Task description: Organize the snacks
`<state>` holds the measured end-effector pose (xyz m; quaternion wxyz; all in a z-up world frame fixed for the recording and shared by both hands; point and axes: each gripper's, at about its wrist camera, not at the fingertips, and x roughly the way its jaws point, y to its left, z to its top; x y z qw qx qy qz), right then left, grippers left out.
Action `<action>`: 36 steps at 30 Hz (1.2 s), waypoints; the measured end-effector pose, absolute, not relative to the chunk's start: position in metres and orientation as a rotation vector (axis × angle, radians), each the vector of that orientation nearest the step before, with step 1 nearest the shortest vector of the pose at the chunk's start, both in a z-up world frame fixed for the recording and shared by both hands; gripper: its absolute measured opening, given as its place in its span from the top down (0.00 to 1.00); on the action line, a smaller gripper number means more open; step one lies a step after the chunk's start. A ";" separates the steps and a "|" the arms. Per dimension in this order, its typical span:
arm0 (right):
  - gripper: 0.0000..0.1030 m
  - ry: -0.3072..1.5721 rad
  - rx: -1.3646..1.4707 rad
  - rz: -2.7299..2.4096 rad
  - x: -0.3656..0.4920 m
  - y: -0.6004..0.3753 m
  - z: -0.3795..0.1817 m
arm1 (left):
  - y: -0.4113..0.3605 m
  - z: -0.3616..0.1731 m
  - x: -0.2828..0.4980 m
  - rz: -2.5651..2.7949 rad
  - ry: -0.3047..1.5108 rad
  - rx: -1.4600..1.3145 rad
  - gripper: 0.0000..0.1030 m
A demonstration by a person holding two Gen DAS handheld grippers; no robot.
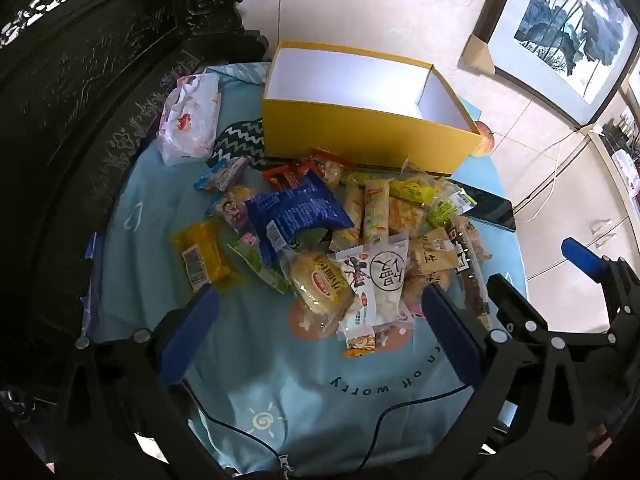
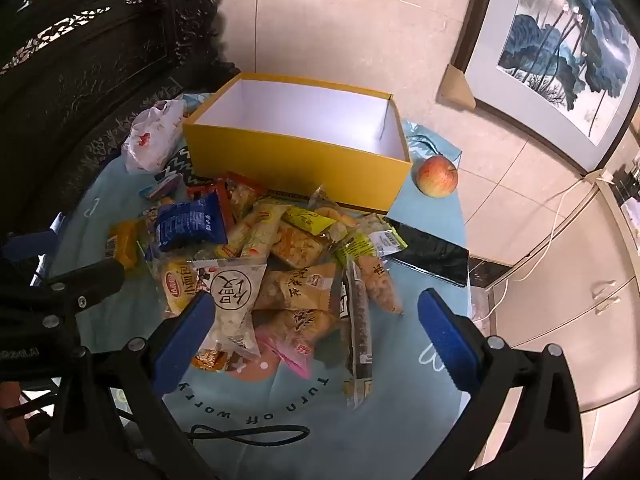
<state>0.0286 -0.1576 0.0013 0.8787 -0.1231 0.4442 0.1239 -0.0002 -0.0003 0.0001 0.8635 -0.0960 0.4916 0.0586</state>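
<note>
Home living or dining room: carved dark wooden furniture (image 2: 92,52), framed lotus painting (image 2: 560,52), tiled wall, white cabinets (image 2: 560,308), cloth-covered bench (image 1: 320,408).

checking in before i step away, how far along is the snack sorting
Nothing looks done yet: the yellow box shows only bare white inside. Nothing is in hand either; the left gripper and right gripper both hang open above the snack pile, which lies loose on the blue cloth in front of the box. All the packets are left.

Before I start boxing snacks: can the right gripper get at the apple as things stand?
Probably yes: the right gripper is open and empty, and the apple sits alone on the cloth beside the yellow box, nothing covering it.
</note>
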 end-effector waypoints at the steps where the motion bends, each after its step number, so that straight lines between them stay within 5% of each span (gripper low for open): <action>1: 0.01 0.918 -0.255 0.260 0.029 -0.158 0.001 | 0.000 0.000 0.000 0.120 1.030 -0.199 0.02; 36: 0.01 0.973 -0.233 0.266 0.043 -0.157 -0.013 | 0.010 -0.003 0.004 0.098 1.026 -0.215 0.02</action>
